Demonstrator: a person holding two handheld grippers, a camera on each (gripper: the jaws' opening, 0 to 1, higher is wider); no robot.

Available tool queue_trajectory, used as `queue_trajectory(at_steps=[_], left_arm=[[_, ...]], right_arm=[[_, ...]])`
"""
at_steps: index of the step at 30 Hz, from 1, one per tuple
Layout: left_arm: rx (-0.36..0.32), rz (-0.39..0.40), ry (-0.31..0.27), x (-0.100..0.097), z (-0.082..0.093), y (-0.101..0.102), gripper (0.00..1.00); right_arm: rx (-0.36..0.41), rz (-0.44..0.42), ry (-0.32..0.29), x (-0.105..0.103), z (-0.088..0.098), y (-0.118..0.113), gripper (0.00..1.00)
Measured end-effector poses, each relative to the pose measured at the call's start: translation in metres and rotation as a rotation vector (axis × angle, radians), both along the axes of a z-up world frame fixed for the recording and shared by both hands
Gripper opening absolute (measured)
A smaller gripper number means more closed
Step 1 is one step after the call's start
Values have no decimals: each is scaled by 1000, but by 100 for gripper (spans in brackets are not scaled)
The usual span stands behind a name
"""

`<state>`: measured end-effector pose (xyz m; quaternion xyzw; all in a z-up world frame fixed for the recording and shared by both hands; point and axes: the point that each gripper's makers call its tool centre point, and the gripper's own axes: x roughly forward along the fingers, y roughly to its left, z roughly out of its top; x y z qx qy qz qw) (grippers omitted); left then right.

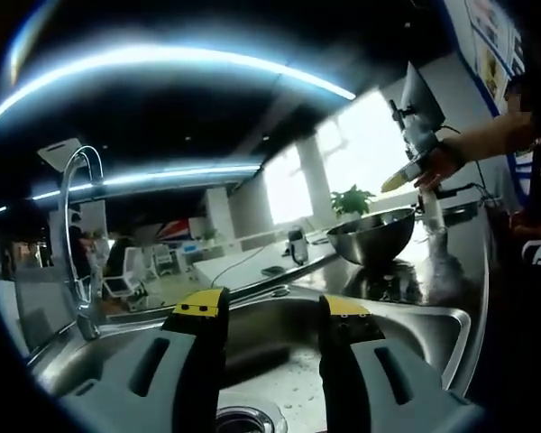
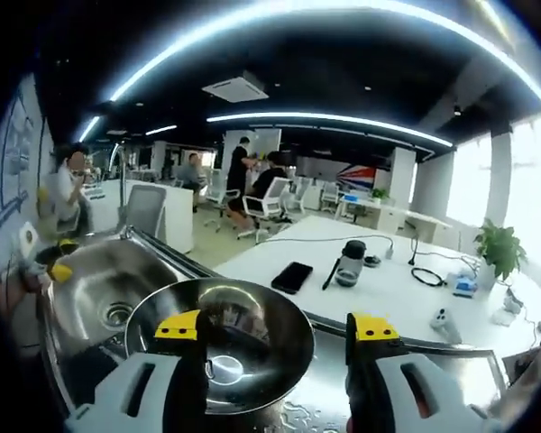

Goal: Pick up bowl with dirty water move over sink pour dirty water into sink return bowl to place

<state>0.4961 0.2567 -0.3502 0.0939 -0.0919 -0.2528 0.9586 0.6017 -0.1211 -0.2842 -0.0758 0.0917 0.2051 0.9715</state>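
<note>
A shiny steel bowl [image 1: 371, 236] stands upright on the wet steel counter, right of the sink [image 1: 433, 325]. My left gripper [image 1: 270, 307] is open and empty, held over the sink basin above the drain [image 1: 243, 420]. My right gripper [image 2: 278, 327] is open just above the bowl [image 2: 221, 347]. Its left jaw lies over the bowl's inside, its right jaw beyond the rim. In the left gripper view the right gripper [image 1: 406, 176] hovers in a hand, a little above the bowl and apart from it. Whether the bowl holds water I cannot tell.
A tall curved faucet [image 1: 77, 234] rises behind the sink [image 2: 95, 293]. Water drops lie on the counter [image 2: 325, 397]. Beyond it a white table carries a phone [image 2: 293, 276], a bottle [image 2: 348, 262] and cables. People sit at desks in the background.
</note>
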Motion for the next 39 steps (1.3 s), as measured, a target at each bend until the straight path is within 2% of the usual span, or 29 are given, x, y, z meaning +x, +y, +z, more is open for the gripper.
queue_trajectory(at_steps=[2,5,7,10,12,15,24,29,34,39], left_arm=[[-2,15,-5,1,1,2,39],[-1,23,-8,0,2,2,39],[-9,26,-6,0,2,3,39],[-53,22,3,0,6,6,39],[-74,24,8,1,7,8,39],[-93,20,14,3,7,10,39],[-144,-8,42,3,7,12,39],[-120,-26,61,4,2,6,39],[-102,-19,67,4,0,5,39],[-103,-2,73,6,-1,7,39]], right_arm=[[49,-1,-31,-6,6,-6,58],[16,-2,-66,-14,5,-15,59],[28,-4,-96,-20,8,-18,61],[101,2,-134,-31,11,-15,62],[90,14,-139,-37,6,-12,63],[67,34,-189,-43,1,-9,70],[116,17,-189,-61,-22,-20,75],[136,10,-205,-76,-28,-29,78],[100,1,-204,-86,-39,-41,80],[134,10,-213,-92,-43,-50,81]])
